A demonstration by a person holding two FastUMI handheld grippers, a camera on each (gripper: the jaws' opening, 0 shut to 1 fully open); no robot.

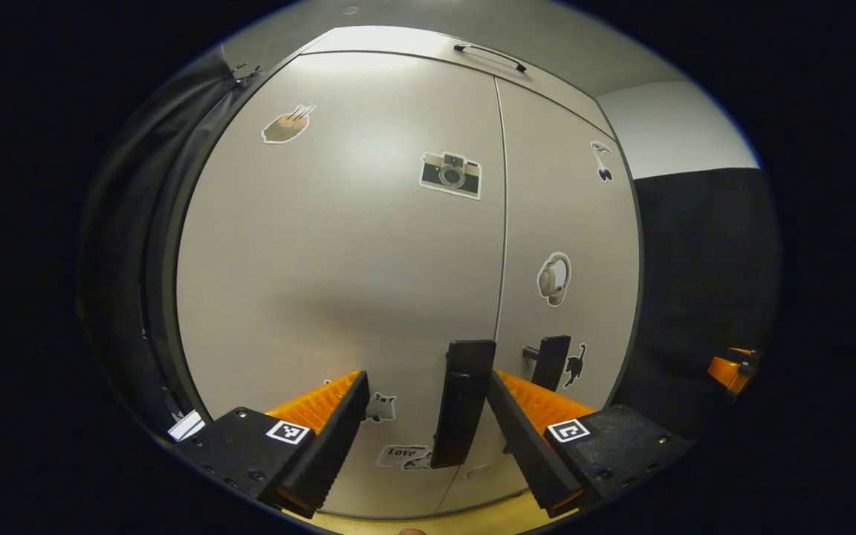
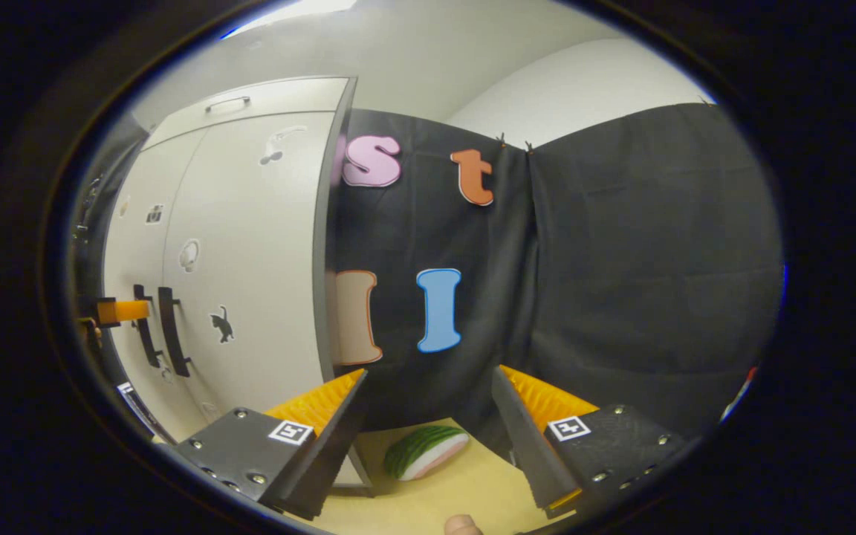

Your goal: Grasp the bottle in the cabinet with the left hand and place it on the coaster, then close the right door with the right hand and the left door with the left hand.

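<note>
Grey cabinet doors [image 1: 339, 245] stand shut directly ahead of the left gripper [image 1: 424, 416], open and empty, its rigid left door handle [image 1: 461, 401] between the fingers, likely best pushed near that edge.

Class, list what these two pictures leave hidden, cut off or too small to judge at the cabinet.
1. Cabinet inside: left gripper view, hidden behind the left door and right door.
2. Left handle: its lower end sits between the left gripper fingers; contact unclear.
3. Stickers: right gripper view, too small to identify.
4. Watermelon slice: partly hidden by the right gripper.
</note>
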